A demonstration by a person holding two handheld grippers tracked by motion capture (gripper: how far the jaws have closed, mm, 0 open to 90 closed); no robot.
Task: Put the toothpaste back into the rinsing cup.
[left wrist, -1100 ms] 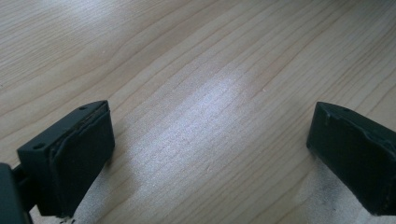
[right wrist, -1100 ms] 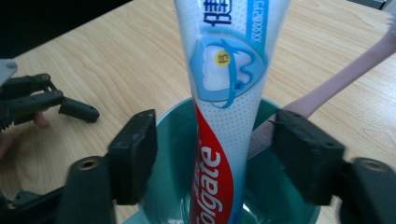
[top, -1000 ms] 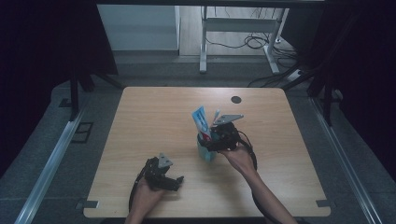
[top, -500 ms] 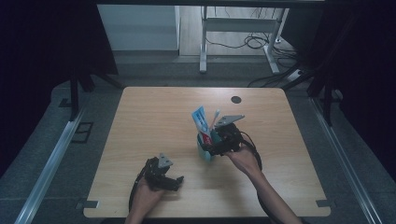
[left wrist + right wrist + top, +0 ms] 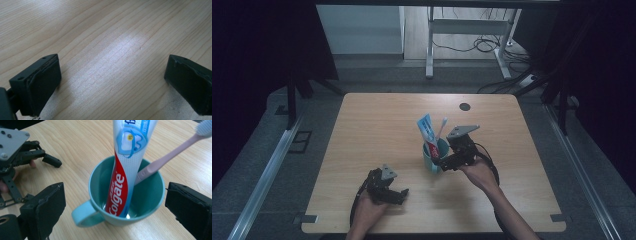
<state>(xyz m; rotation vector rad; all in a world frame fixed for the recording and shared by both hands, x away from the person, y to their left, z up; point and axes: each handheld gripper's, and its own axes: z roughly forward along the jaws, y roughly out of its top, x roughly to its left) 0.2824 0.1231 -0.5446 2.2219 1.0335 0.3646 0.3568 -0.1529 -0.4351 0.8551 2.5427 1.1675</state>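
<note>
A teal mug (image 5: 433, 161) (image 5: 151, 195) stands mid-table, its handle toward the near side. In it lean a Colgate toothpaste tube (image 5: 427, 131) (image 5: 125, 165) and a pink toothbrush (image 5: 441, 127) (image 5: 165, 157). My right gripper (image 5: 446, 163) (image 5: 116, 195) is open just right of the mug. Its jaws have just been opening, and the mug sits between them with a gap on both sides. My left gripper (image 5: 397, 195) (image 5: 112, 75) rests open on the wood near the front edge, nothing between its jaws. It also shows in the right gripper view (image 5: 37, 157).
The wooden table (image 5: 377, 125) has a round cable hole (image 5: 465, 106) at the back right. Desk legs and cables (image 5: 482, 45) lie on the floor beyond the far edge. Dark curtains flank both sides.
The right gripper has drawn back a little from the mug, toward the right and near side. The left hand and gripper have stayed put.
</note>
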